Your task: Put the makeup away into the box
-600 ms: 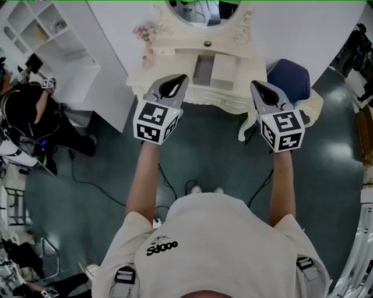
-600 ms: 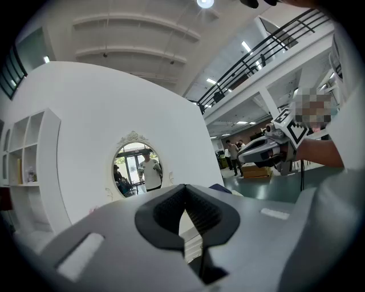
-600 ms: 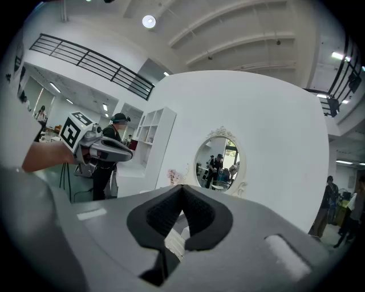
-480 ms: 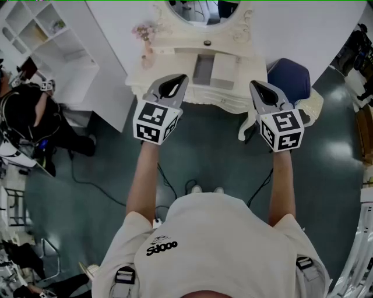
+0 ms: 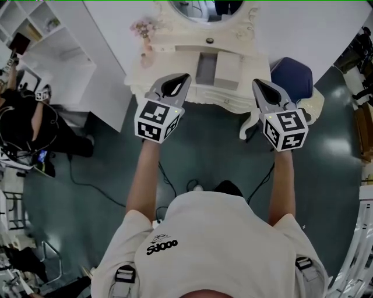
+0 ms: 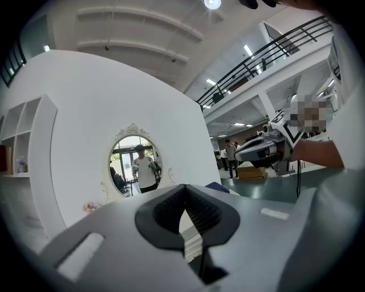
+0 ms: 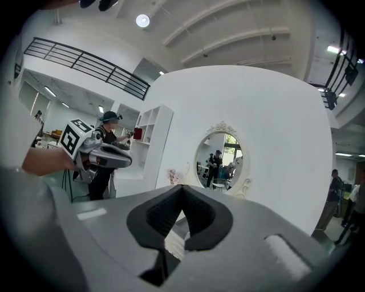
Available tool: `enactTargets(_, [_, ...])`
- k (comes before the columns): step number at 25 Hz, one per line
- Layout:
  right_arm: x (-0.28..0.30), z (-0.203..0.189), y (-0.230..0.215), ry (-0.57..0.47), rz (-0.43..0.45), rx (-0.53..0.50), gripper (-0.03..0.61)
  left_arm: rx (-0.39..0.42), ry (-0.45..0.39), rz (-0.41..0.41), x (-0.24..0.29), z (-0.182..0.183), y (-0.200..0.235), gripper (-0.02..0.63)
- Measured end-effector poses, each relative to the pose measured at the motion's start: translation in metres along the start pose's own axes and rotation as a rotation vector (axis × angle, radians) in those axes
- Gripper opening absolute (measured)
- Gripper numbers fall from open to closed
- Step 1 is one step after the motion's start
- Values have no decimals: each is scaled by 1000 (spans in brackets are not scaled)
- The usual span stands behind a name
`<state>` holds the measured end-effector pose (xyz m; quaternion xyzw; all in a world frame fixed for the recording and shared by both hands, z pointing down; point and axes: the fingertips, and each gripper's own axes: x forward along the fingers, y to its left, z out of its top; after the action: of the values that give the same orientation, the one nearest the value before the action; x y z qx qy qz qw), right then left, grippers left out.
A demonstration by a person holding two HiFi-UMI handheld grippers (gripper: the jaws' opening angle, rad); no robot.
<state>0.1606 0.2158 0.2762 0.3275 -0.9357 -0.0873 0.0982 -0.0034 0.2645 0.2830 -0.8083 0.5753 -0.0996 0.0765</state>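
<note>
Writing: the only print is a short black word on your white shirt [image 5: 215,244], too distorted to read with certainty. Each gripper carries a cube with black-and-white square markers.

Left of the worktop [image 5: 169,55] stands a white open shelf unit [image 5: 64,52] with square compartments. A person in dark clothing [image 5: 26,125] is beside it, well clear of the worktop.

Your left gripper [image 5: 185,77] is held level over the worktop's front left edge. Its grey moulded shells and ribbed black pads are closed together with nothing between them.

The worktop is a cream dressing table with a scalloped, carved edge. A small spray of pink flowers [image 5: 141,28] sits at its back left corner. An oval mirror [image 5: 201,9] in an ornate frame rises from its back. A rectangular box [image 5: 215,71], grey in its left half and white in its right, lies at the worktop's centre, between your two grippers and beyond their tips. A small dark item [image 5: 209,41] sits on the worktop behind the box. Individual makeup pieces are too small to identify.

Your right gripper [image 5: 255,83] is held near level over the worktop's front right edge, pads closed and empty.

A dark blue padded stool [image 5: 291,75] stands against the worktop's right end. Glossy dark green floor [image 5: 204,157] lies in front of the worktop, with a black cable [image 5: 81,181] trailing across it to the left.
</note>
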Motion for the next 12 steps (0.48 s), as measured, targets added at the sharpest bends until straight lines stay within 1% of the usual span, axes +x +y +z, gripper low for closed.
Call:
enactTargets(7, [40,-6,-8,7,4,5,2,-10,11,-2,19,-19,30,17])
enactTargets(12, [79,-15,-32,21,-27,-21,2,-25,40,2,54,-38,56,17])
